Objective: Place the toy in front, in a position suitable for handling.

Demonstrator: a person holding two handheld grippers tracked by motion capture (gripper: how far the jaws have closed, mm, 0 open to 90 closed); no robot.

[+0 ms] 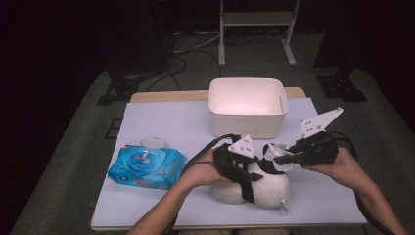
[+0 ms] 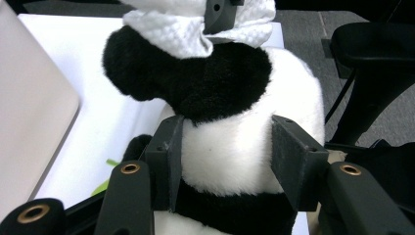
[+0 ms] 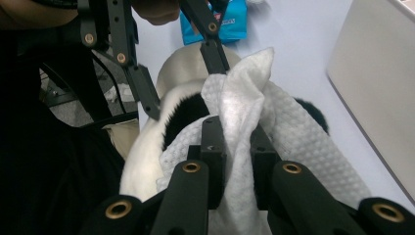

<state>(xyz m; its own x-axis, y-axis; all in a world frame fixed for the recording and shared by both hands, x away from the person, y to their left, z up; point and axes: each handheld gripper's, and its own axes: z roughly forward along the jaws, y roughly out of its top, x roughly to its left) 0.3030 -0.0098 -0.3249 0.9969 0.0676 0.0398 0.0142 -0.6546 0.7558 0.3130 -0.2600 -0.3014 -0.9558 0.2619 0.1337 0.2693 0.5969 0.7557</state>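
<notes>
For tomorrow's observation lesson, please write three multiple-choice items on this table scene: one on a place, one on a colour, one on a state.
1. Where does the blue wipes pack lie?
A. in the tub
B. on the table, left of the plush toy
C. under the toy

2. What colours is the plush toy?
A. black and white
B. brown
C. grey and pink

3. What is the right gripper doing?
A. hanging open
B. gripping the tub
C. pinching a white wipe

Answers: 1 B, the high view shows it there; 2 A, white body with black patches; 3 C, cloth sits clamped between its jaws.
</notes>
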